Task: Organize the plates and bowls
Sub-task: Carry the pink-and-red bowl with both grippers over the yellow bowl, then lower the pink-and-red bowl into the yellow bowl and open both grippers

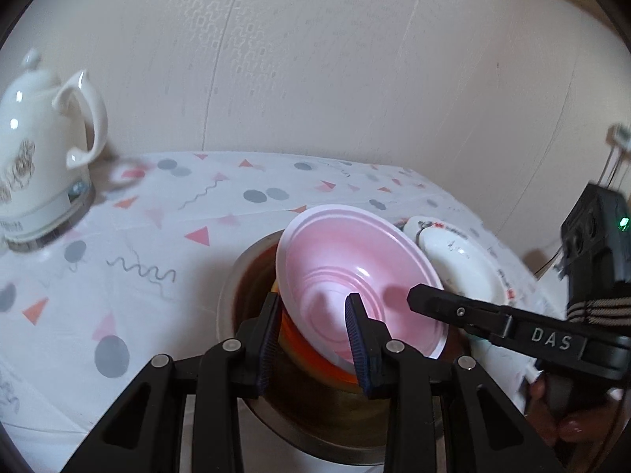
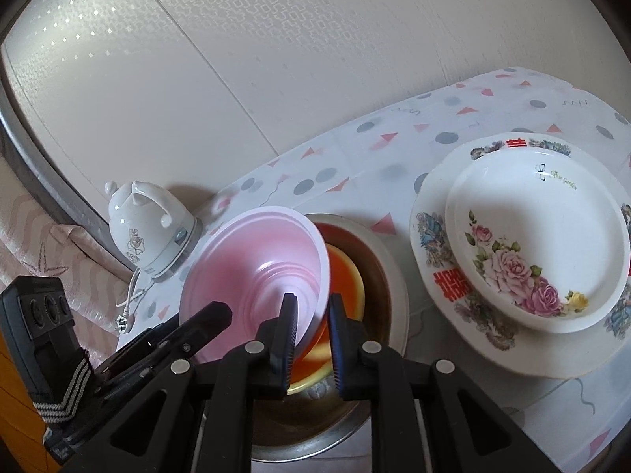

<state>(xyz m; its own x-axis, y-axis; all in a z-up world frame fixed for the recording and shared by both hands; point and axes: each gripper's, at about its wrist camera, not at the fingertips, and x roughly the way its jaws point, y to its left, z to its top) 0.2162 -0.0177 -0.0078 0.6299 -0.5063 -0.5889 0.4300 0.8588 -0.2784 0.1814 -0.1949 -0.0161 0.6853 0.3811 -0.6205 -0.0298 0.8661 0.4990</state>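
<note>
Left tongs [image 1: 313,339]: clamped on pink bowl [image 1: 355,272] rim
Right tongs [image 2: 313,339]: clamped on opposite rim
Advice: lower level into steel basin [image 2: 390,276], release together

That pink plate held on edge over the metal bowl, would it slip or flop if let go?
The pink plate keeps its shape while tilted, so it is probably stiff. Its glossy surface looks slippery. Both grippers pinch only its rim, so it would likely tip into the metal bowl.
</note>
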